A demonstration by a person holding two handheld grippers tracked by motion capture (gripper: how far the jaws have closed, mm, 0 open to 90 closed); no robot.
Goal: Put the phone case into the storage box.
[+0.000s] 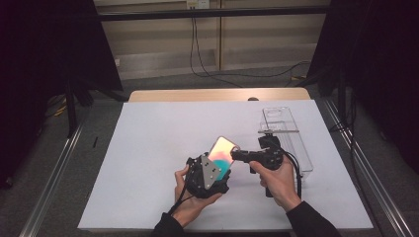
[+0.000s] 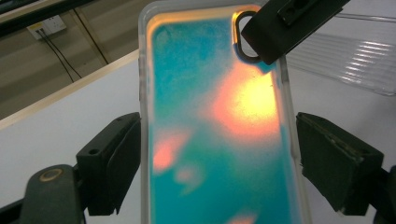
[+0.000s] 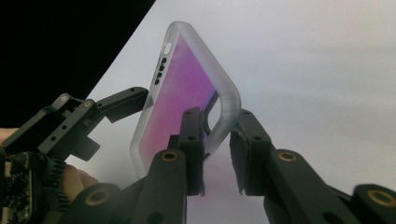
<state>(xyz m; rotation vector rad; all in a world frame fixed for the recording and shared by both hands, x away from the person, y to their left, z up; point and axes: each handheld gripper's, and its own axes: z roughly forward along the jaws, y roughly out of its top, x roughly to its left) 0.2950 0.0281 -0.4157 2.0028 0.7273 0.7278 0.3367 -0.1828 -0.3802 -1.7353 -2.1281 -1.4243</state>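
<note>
Both grippers on phone case (image 1: pixel 222 153) above white table (image 1: pixel 148 148): left gripper (image 1: pixel 217 170) clamps its near edges, right gripper (image 1: pixel 236 154) pinches far-right corner; clear tray (image 1: pixel 291 143) right.

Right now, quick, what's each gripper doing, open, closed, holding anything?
Left gripper: jaws set either side of the phone case; the right jaw shows a gap, so grip cannot be told.
Right gripper: closed on the case's corner.
</note>
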